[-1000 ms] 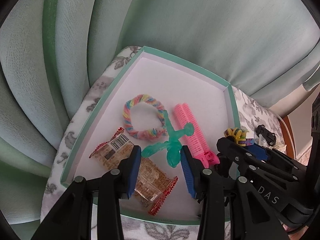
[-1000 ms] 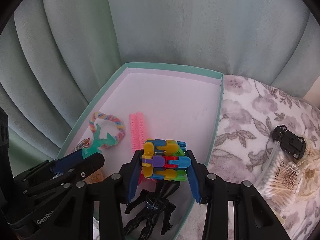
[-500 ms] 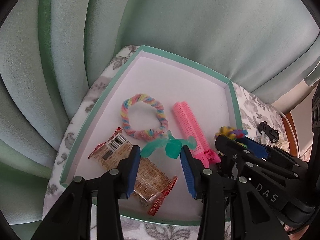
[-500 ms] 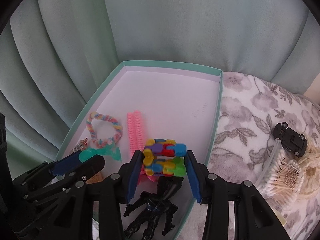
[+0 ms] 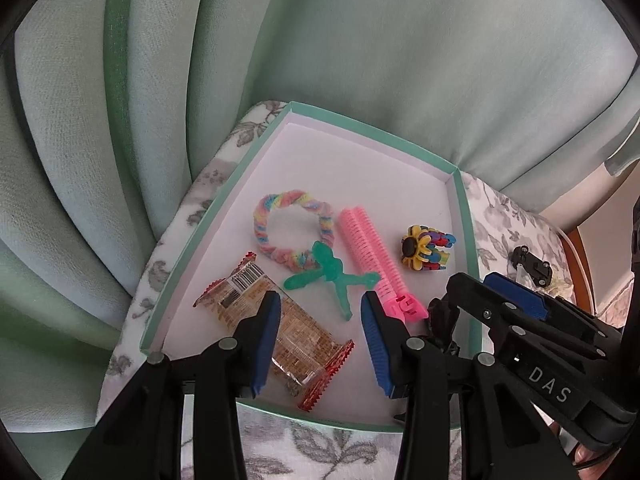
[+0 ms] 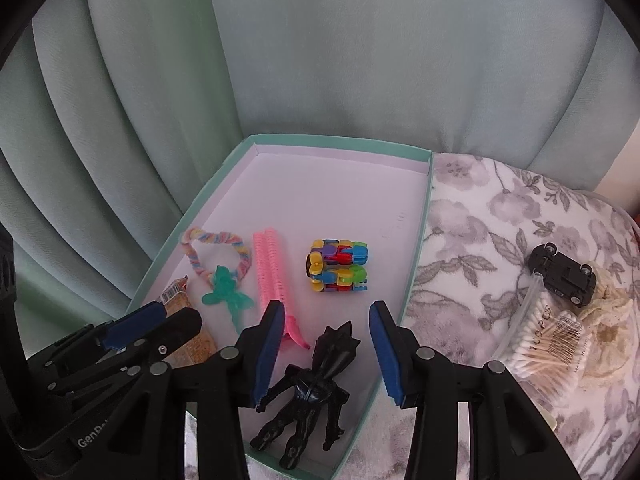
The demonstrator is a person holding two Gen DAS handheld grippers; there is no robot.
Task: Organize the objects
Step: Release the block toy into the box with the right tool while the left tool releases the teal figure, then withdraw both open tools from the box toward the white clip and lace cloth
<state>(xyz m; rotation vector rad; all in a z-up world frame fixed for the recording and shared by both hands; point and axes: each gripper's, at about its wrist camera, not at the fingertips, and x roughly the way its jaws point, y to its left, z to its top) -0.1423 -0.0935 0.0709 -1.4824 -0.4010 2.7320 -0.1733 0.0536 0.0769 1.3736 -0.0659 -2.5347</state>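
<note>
Inside the shallow mint-green cardboard tray (image 6: pixel 420 216), six things lie on its white floor: one pastel rainbow twisted hair loop (image 5: pixel 294 229), one pink ribbed hair roller clip (image 5: pixel 370 252), one translucent green plastic fairy figure (image 5: pixel 332 276), one clear snack packet with red crimped ends (image 5: pixel 280 328), one multicoloured linked-block toy with a yellow flower face (image 6: pixel 338 266), and one black plastic creature figure (image 6: pixel 312 392). The green figure overlaps the loop's near edge and touches the roller. The block toy sits alone between the roller and the tray's right wall, apart from both. The far half of the tray floor is bare up to the back wall, which meets the pale green curtain (image 6: pixel 360 60).

The left gripper (image 5: pixel 318 332) hangs over the packet with its blue pads spread wide, holding nothing. The right gripper (image 6: pixel 326 352) is likewise wide apart and empty, above the black figure's head.

Outside the tray, on the grey floral cloth (image 6: pixel 480 240), lie one black toy car (image 6: pixel 562 272), one bag of cotton swabs (image 6: pixel 536 340), and a cream lacy item (image 6: pixel 608 332), all close together near the right edge.
</note>
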